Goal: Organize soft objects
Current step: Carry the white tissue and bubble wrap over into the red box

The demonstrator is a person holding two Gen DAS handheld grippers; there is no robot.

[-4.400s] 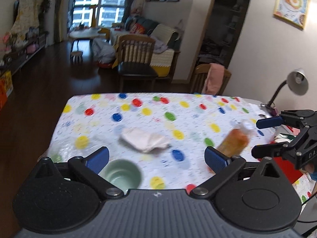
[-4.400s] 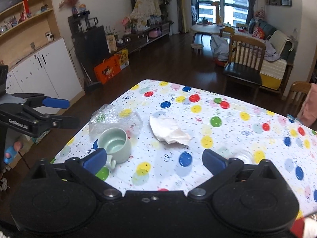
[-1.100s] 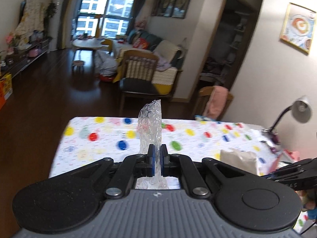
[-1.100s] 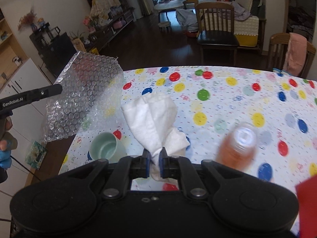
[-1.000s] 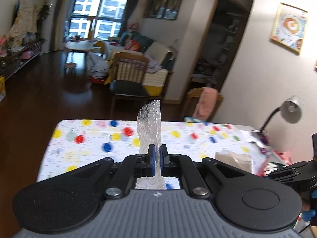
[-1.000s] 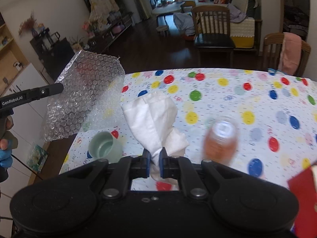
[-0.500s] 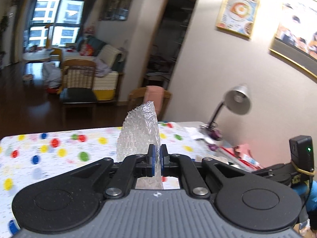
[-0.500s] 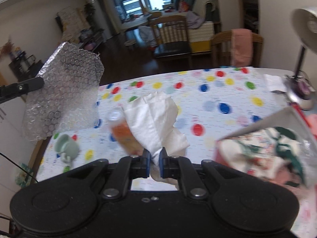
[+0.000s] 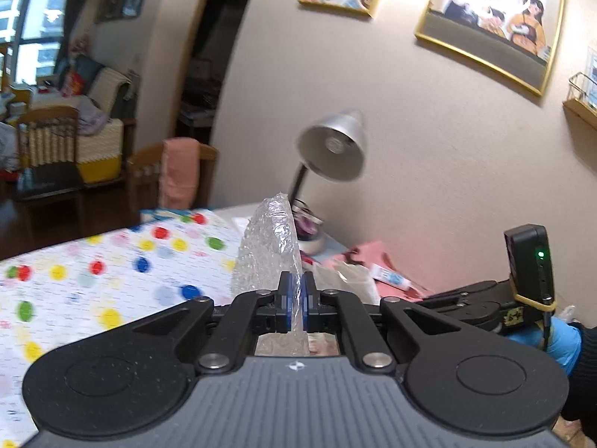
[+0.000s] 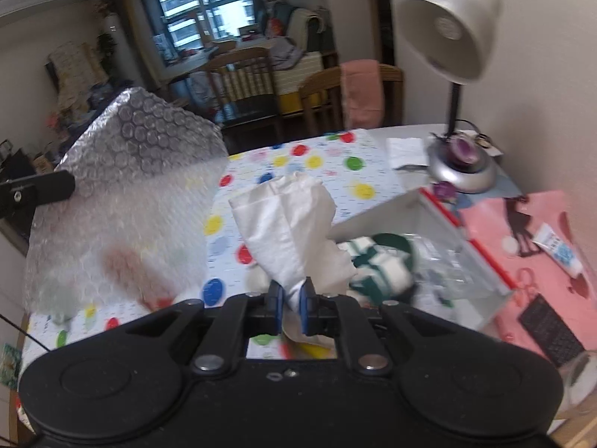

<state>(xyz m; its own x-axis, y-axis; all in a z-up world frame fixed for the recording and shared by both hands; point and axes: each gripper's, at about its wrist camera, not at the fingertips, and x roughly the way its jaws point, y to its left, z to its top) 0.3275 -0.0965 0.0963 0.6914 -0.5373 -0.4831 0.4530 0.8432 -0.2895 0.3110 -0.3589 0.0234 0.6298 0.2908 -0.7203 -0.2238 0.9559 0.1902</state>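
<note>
Bubble wrap (image 9: 274, 246) and tissue (image 10: 289, 224), each gripper clamped on one, now swung over the box (image 10: 377, 216).

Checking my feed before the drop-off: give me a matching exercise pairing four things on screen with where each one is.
Things:
1. bubble wrap
2. white tissue
3. green-and-white cloth
4. desk lamp

Places:
A. standing on the table by the wall
B. lying in the open box
C. pinched in the right gripper
D. pinched in the left gripper

Pairs: 1-D, 2-C, 3-B, 4-A
</note>
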